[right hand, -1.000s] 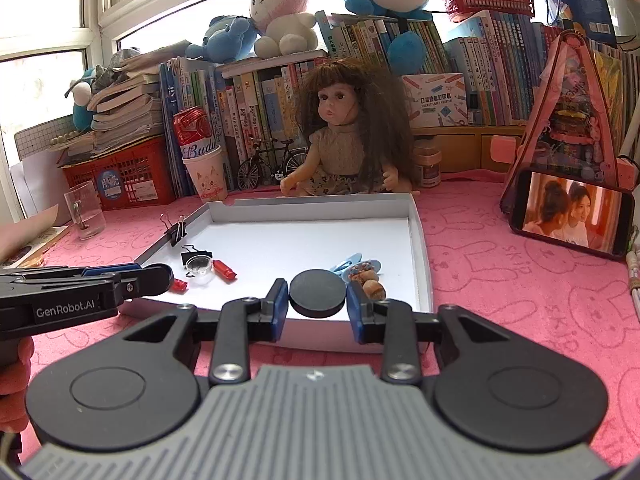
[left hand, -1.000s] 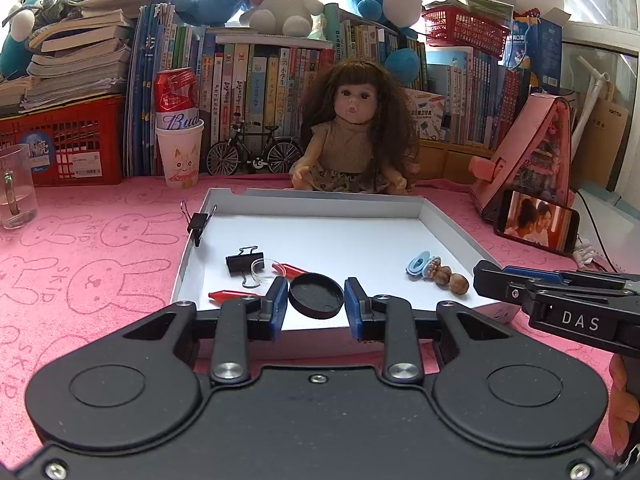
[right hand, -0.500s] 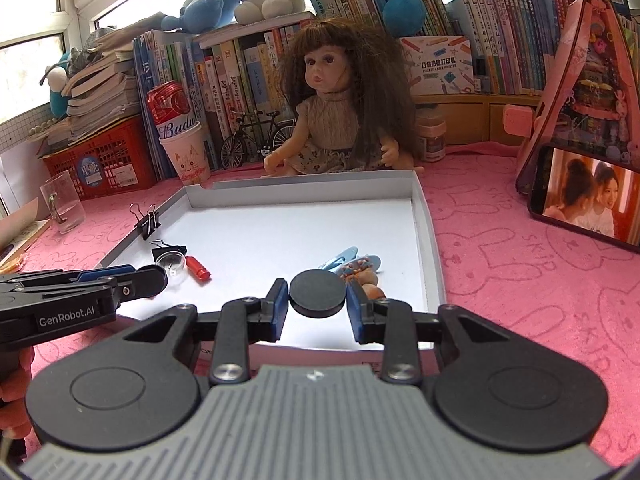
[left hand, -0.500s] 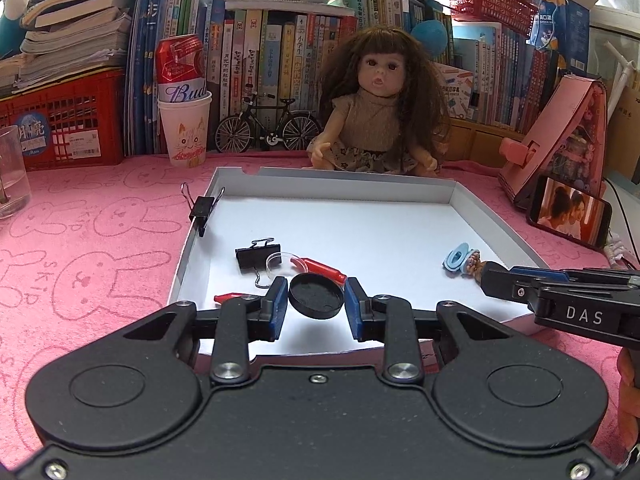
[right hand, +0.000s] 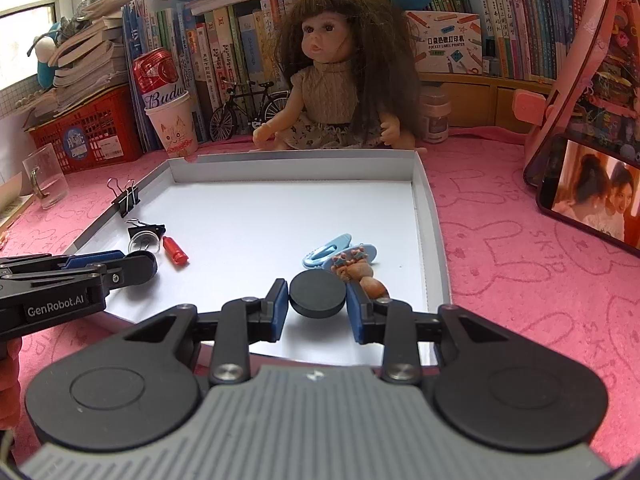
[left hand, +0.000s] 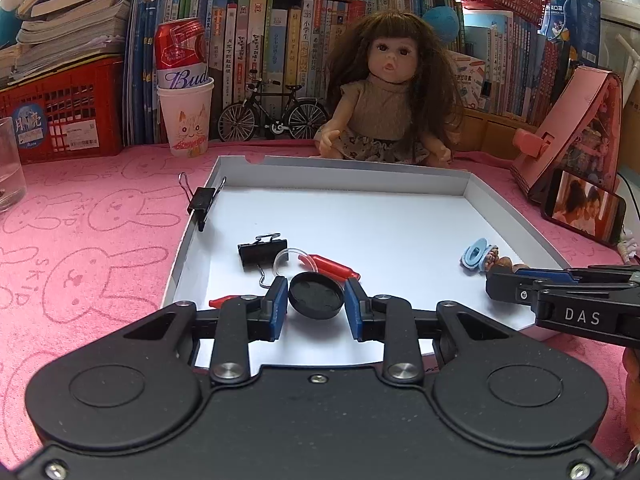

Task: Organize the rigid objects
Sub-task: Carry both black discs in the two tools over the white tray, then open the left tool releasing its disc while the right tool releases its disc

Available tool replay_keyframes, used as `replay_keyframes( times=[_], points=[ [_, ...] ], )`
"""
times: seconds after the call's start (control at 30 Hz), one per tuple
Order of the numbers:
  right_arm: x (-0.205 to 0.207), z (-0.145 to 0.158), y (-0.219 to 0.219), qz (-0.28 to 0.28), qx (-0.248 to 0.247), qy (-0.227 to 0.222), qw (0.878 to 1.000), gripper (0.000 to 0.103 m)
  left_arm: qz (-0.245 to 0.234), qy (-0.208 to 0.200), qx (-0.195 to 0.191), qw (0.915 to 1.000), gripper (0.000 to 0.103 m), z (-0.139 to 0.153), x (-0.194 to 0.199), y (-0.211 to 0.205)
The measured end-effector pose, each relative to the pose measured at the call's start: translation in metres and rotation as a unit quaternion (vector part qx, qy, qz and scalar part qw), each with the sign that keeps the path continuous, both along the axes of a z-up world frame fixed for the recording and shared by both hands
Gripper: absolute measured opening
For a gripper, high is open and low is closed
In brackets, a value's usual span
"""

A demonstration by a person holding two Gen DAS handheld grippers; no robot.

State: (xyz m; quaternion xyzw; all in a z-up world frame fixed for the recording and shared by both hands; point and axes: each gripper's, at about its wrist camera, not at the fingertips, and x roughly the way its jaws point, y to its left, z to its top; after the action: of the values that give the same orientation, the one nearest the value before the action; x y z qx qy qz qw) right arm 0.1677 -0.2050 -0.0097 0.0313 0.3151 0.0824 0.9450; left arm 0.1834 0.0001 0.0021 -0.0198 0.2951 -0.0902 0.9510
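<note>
A white shallow tray [left hand: 344, 190] [right hand: 434, 216] lies on the pink cloth. My left gripper [left hand: 316, 298] is shut on a black round lid [left hand: 317, 295], hollow side up, low over the tray's near left part. My right gripper [right hand: 317, 295] is shut on a black round disc [right hand: 317, 294] low over the tray's near right part. In the tray lie a black binder clip [left hand: 262, 251], a clear round cap [left hand: 290, 259], a red pen-like piece [left hand: 334, 268] [right hand: 175, 249], a blue hair clip [left hand: 474, 254] [right hand: 326, 252] and a bear-shaped clip [right hand: 360, 274]. Another binder clip [left hand: 202, 200] [right hand: 126, 200] grips the left rim.
A doll [left hand: 390, 92] sits behind the tray. A paper cup with a red can [left hand: 185, 116], a toy bicycle [left hand: 274, 114], a red basket [left hand: 60, 114] and books stand at the back. A phone [left hand: 582, 206] leans on a pink stand at right. A glass [left hand: 8, 164] stands far left.
Both grippers have moved forward and down over the tray, each still holding its black round piece. The tray contents have not moved.
</note>
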Motion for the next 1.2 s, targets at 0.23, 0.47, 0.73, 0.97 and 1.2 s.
replay_keyframes(
  times=[0.23,0.47,0.73,0.97,1.2],
  points=[
    [0.004,-0.001,0.002,-0.01,-0.011,0.005,1.0,0.036,0.007,-0.003,0.004,1.0,0.029,0.0,0.006,0.001],
    [0.01,-0.001,0.002,-0.029,-0.028,0.011,0.999,0.036,0.019,-0.006,0.012,0.9997,0.029,-0.002,0.011,0.003],
    [0.011,0.0,0.0,-0.035,-0.028,0.012,0.999,0.04,0.025,-0.002,0.014,0.9996,0.029,-0.001,0.013,0.006],
    [0.008,0.002,-0.002,-0.036,-0.016,0.007,0.999,0.054,0.021,-0.012,0.016,0.9996,0.043,0.004,0.007,0.005],
    [-0.002,0.01,-0.004,-0.033,-0.01,-0.008,0.999,0.06,0.013,-0.028,0.021,0.9993,0.052,0.014,-0.006,0.004]
  ],
)
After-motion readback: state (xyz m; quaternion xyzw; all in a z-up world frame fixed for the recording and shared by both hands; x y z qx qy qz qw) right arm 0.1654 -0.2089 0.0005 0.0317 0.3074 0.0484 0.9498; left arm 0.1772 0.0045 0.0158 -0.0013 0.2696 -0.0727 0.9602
